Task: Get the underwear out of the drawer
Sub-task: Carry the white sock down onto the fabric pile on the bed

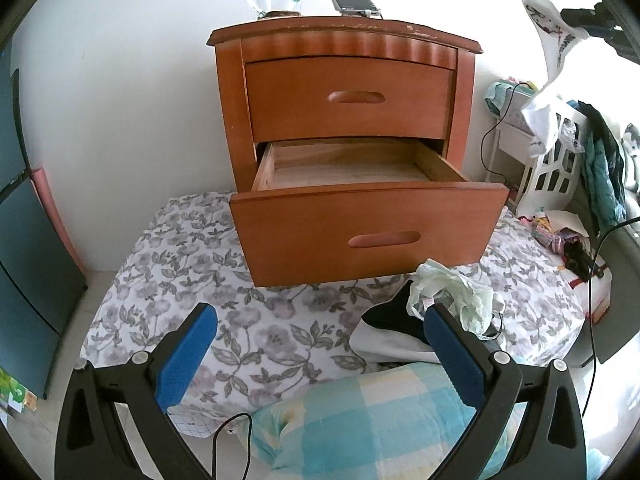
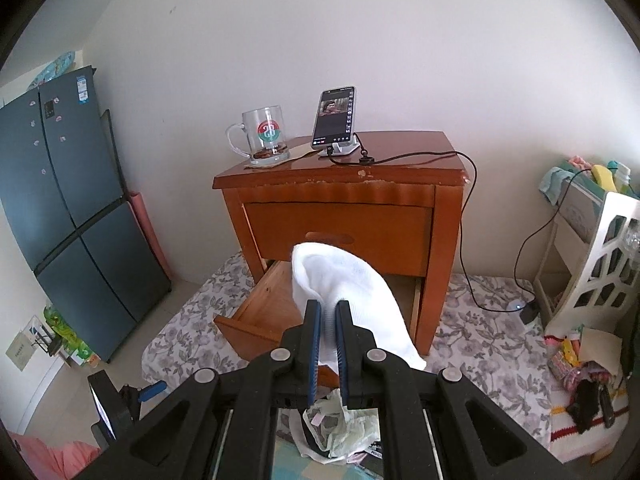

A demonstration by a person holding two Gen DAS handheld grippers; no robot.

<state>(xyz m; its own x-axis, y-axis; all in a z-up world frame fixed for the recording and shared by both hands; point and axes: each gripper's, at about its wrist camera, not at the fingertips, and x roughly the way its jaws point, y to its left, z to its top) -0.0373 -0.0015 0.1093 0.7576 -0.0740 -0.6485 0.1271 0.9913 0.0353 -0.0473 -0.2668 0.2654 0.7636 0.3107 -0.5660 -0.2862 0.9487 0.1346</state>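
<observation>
The right gripper [image 2: 328,312] pointed forward and down toward the wooden nightstand [image 2: 444,240], raised above the open bottom drawer [image 2: 256,308]; its blue-padded jaws were pinched together on a white garment [image 2: 352,292], which rose in a rounded fold above the fingertips and draped down to their right. In the left wrist view that same white garment [image 1: 552,44] hung high at the upper right, clamped in the dark tip of the right gripper [image 1: 580,20], with small dark and red markings on the cloth too small to read. The left gripper [image 1: 320,316] was tilted down over the floral sheet [image 1: 180,264] in front of the nightstand, its jaws spread wide with nothing between them. The drawer [image 1: 360,232] stood pulled out, and the part of its floor that showed was bare. A pale green garment [image 1: 456,288] lay crumpled on a black and white piece of clothing [image 1: 392,324], just beside the left gripper's right-hand finger and outside the jaws. On the nightstand top stood a glass mug [image 2: 264,136] bearing a red and green round emblem with what looked like the number 28, and a phone [image 2: 334,118] propped on a stand with its screen lit; its text was unreadable.
</observation>
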